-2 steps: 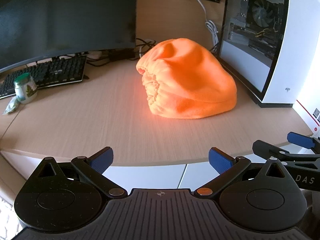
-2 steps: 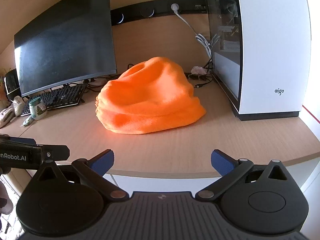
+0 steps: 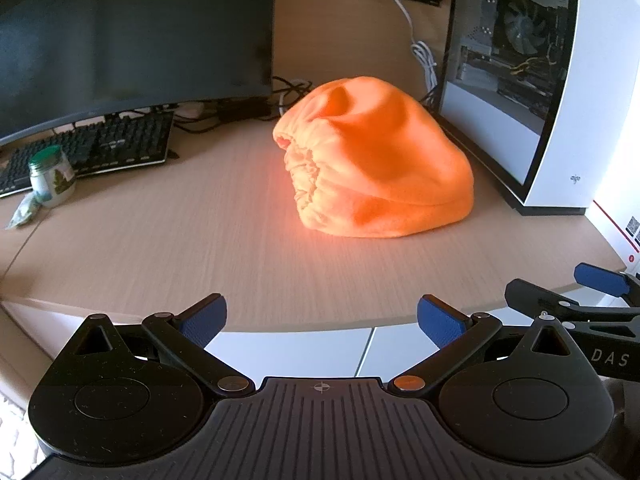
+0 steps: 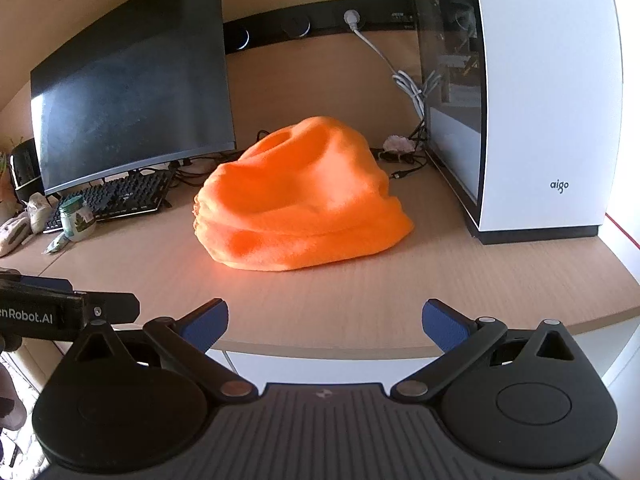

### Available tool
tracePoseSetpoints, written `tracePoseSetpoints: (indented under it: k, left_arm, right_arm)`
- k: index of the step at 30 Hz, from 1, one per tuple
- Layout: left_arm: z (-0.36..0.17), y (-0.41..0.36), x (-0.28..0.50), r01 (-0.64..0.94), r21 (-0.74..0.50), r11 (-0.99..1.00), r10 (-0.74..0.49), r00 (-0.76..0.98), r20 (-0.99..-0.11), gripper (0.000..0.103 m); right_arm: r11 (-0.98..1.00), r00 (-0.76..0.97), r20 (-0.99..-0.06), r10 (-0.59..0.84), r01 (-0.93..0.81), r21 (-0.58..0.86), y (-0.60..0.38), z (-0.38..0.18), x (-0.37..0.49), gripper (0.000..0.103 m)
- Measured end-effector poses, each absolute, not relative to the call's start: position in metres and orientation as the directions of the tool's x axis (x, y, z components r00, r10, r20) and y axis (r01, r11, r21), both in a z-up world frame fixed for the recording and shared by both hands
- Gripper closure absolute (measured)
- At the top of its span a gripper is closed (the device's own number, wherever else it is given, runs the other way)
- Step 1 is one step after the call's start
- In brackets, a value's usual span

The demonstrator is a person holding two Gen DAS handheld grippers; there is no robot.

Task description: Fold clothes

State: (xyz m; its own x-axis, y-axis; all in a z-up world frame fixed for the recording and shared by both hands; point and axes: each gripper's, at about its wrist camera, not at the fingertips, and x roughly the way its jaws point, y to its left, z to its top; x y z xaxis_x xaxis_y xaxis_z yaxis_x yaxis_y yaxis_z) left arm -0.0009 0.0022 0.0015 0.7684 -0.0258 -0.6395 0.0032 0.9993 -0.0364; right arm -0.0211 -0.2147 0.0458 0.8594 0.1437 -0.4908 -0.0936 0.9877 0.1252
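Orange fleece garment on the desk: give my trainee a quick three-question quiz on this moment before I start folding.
1. True or false: the bunched orange fleece garment is already gripped by one claw.
2. Multiple choice: what stands directly to the right of the garment? A) curved black monitor B) white computer case with glass side panel C) green-lidded glass jar
3. Fill in: both the left claw and the right claw are ____ and hover at the near edge of the light wooden desk.

Key: 1 false; 2 B, the white computer case; 3 open.
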Motion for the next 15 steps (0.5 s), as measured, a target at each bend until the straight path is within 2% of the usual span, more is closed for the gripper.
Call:
tracePoseSetpoints:
  k: [15]
  left_arm:
    - [0.003, 0.006, -0.002, 0.007, -0.064, 0.998, -0.047, 0.759, -0.649, 0.0]
  right_arm:
    - [0.99, 0.868, -0.478, 0.137, -0.098, 0.106, -0.209, 0.053, -0.023, 0.0]
